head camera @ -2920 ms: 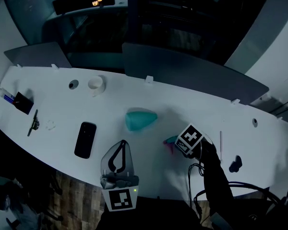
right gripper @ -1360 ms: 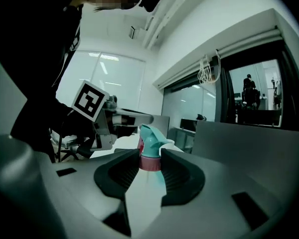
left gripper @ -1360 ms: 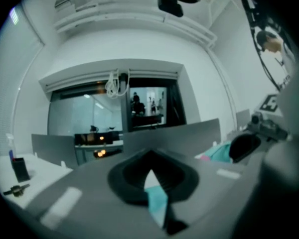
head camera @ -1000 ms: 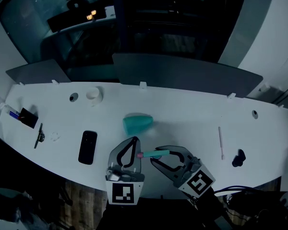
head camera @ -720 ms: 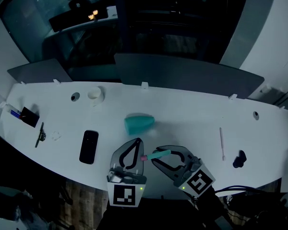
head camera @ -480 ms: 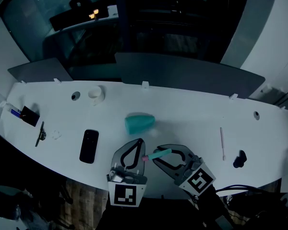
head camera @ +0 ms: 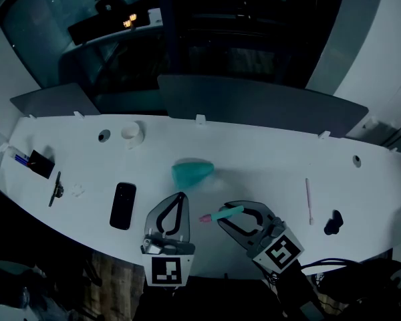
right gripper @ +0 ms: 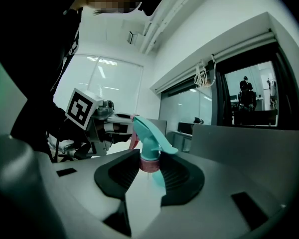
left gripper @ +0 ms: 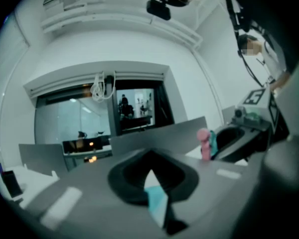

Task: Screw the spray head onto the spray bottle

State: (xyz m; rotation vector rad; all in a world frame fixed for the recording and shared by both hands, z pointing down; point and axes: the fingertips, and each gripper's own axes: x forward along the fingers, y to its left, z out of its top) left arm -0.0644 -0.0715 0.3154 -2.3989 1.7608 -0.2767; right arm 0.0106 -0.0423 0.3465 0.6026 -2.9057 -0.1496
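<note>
From the head view, the teal spray bottle point(head camera: 192, 173) lies on its side on the white surface point(head camera: 267, 159), near the middle. Your left gripper point(head camera: 179, 196) sits just below it, so the bottle is at 12 o'clock from the tips, close but not touching. Its jaws are clenched together with nothing in them. A dark phone point(head camera: 123, 205) lies at 9 o'clock from this gripper. Your right gripper point(head camera: 242, 210) is at 3 o'clock from the left one. It is grasping the spray head point(head camera: 222, 213), which sticks out toward 9 o'clock with its pink tip first. A thin stick point(head camera: 308, 199) lies on the surface at 3 o'clock from the right gripper.

In the left gripper view, the left gripper point(left gripper: 150, 156) has its two jaws pressed tight together, and nothing is pinched at the tips. At 2 o'clock you can see the spray head point(left gripper: 206, 143), pink and teal, up off the surface in the dark jaws of the right gripper point(left gripper: 224, 138).

In the right gripper view, the right gripper point(right gripper: 150, 166) holds the spray head point(right gripper: 148, 138) by its pink collar, with one jaw on each side. The teal top stands upright above the jaws. The left gripper point(right gripper: 120, 125) shows behind it at 10 o'clock.
</note>
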